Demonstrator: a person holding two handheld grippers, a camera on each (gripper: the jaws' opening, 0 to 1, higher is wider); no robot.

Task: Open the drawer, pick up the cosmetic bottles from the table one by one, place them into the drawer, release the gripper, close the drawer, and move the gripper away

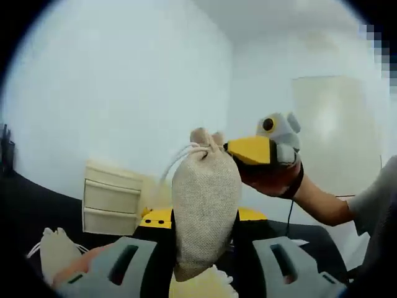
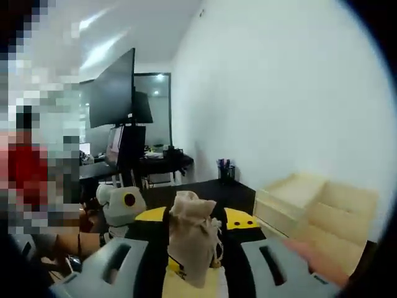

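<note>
A beige burlap drawstring pouch (image 1: 205, 205) stands upright between my left gripper's (image 1: 206, 216) yellow tips, and its sides meet both tips. My right gripper (image 1: 231, 149), held by a hand (image 1: 273, 181), comes in from the right with its yellow beak closed on the pouch's tied neck. In the right gripper view the same pouch (image 2: 192, 239) sits between the right gripper's (image 2: 197, 217) tips, its neck at tip height. The left gripper (image 2: 127, 205) shows just left of the pouch. No cosmetic bottles are in sight.
A cream three-drawer cabinet (image 1: 111, 198) stands on the black table against the white wall; its top drawer (image 2: 291, 186) looks pulled out. A second pouch (image 1: 56, 248) lies at the near left. A pen cup (image 2: 224, 171) and monitors (image 2: 115, 93) stand further back.
</note>
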